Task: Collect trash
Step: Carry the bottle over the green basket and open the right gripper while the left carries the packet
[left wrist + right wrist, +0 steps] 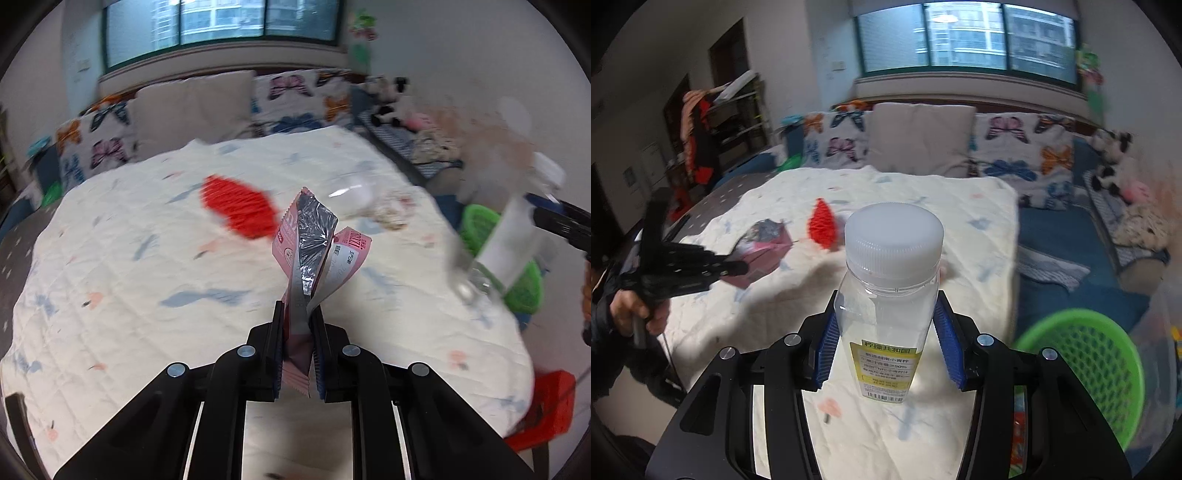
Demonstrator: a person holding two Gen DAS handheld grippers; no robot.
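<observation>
Handling both pieces of trash calls for different care, so we treat them separately. We judge the pink snack wrapper to be very light, thin and floppy, with a slick foil lining; a pinch low on its flattened end suits it, since the upper part only flexes. We judge the clear plastic bottle to be light, apparently empty, smooth-walled and easily dented, so a hold across its body below the white cap works best.

We find the left hand-held gripper closed almost completely, its jaws clamped on the wrapper's lower end, with the wrapper standing up above the bed quilt.

We find the right hand-held gripper partly open, its blue pads pressed against both sides of the bottle, which is held clear of the quilt.

We note a green basket beside the bed, near the bottle. A red mesh item lies on the quilt, well apart from both grippers.
</observation>
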